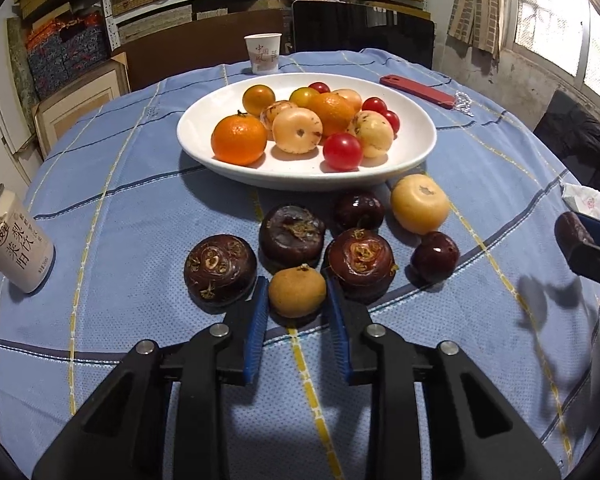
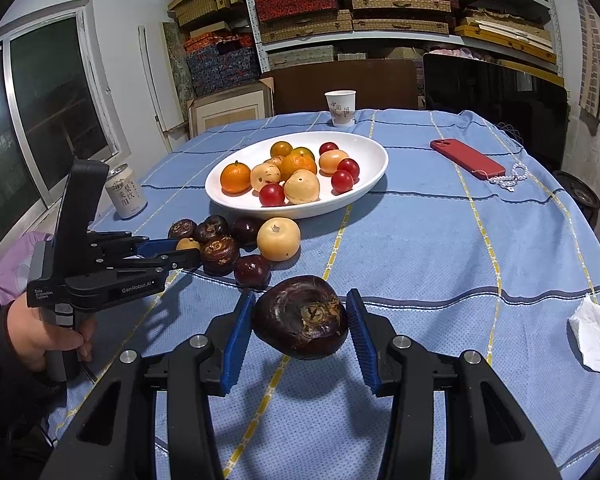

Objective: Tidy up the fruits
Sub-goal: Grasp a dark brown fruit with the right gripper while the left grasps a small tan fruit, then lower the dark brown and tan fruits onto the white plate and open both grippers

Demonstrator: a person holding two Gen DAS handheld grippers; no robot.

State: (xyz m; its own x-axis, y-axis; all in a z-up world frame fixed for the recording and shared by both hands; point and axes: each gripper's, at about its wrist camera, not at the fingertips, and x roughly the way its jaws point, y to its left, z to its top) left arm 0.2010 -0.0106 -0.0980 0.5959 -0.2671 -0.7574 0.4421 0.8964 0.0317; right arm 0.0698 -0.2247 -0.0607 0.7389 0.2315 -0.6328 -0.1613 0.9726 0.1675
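A white oval bowl [image 1: 412, 160] [image 2: 376, 160] holds mandarins, pale loquats and cherry tomatoes. In front of it on the cloth lie several dark water chestnuts [image 1: 220, 268], a large pale fruit [image 1: 420, 204] [image 2: 279, 239] and a small tan loquat [image 1: 297, 291] [image 2: 188, 245]. My left gripper [image 1: 298, 292] [image 2: 180, 254] has its blue pads on both sides of the small tan loquat, which rests on the cloth. My right gripper [image 2: 300, 314] is shut on a large dark water chestnut [image 2: 301, 317] and holds it above the table; it also shows in the left wrist view [image 1: 574, 230].
A drink can [image 1: 14, 246] [image 2: 126, 192] stands at the left. A paper cup [image 1: 263, 53] [image 2: 341, 108] stands behind the bowl. A red phone [image 1: 418, 90] [image 2: 466, 159] with a bead strap lies at the right. A crumpled tissue [image 2: 598, 344] lies at the near right.
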